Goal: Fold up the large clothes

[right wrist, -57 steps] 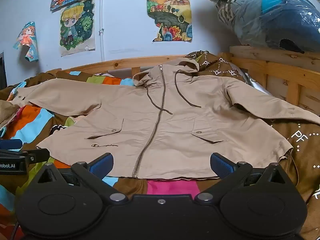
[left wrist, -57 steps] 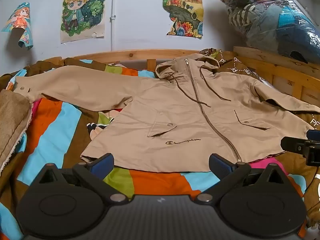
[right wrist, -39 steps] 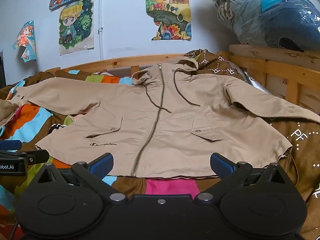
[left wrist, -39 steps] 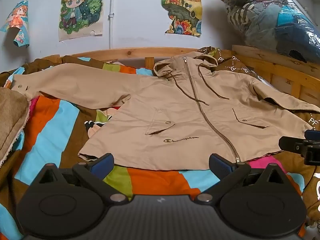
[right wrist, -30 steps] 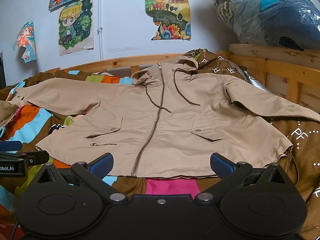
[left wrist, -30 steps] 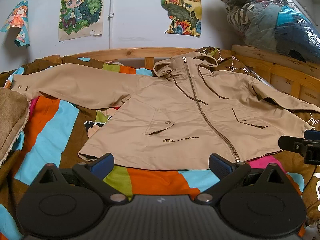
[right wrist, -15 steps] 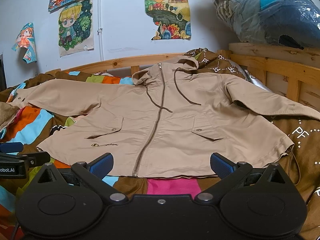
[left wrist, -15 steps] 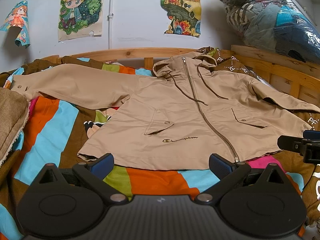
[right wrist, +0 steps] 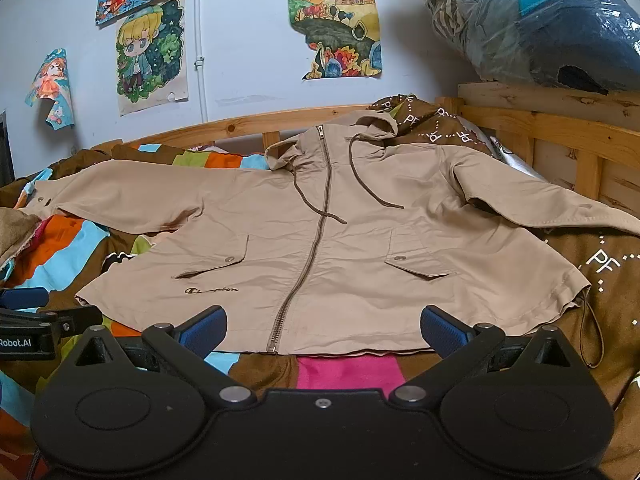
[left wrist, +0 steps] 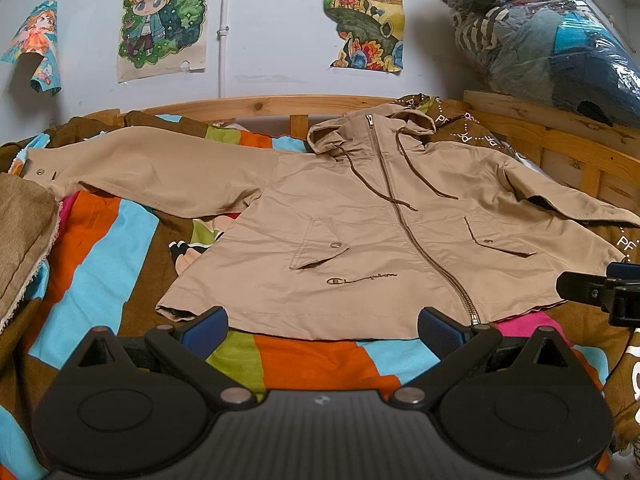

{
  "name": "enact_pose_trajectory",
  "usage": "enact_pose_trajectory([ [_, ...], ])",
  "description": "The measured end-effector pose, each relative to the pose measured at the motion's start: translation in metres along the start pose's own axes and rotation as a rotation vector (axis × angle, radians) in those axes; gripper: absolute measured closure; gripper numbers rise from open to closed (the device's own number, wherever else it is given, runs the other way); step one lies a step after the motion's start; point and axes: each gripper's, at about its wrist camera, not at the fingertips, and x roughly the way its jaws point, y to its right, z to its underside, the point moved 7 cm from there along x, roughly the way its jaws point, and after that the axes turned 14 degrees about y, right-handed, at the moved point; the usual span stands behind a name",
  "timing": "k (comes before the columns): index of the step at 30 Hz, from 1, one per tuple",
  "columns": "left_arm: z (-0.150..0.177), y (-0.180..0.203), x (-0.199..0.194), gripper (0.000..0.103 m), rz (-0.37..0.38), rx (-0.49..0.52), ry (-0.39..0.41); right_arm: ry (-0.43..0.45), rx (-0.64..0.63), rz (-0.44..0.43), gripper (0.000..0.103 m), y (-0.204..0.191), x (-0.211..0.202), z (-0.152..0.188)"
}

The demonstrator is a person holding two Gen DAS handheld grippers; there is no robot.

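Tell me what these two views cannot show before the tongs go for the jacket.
- Jacket right cuff: cut off by the frame edge in both wrist views.
- Jacket hem centre: partly hidden behind the right tongs body in the right wrist view.
- Jacket back and underside: hidden against the blanket.
- Left tongs grip: none; jaws open, as on the right.

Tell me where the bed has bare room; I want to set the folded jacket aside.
Free: striped blanket between jacket body, left sleeve and brown plush fabric; also the strip before the hem. Crowded: the right side, sleeve over patterned brown cover by the wooden rail.
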Motion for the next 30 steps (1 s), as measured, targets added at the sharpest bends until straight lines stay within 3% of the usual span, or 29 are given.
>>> enact_pose_trajectory([
  [30, 0.0040, 0.0009, 0.0005, 0.000, -0.003, 0.004, -0.009, -0.001, 0.005, 0.006, 0.000, 0.0004, -0.0005, -0.0001],
])
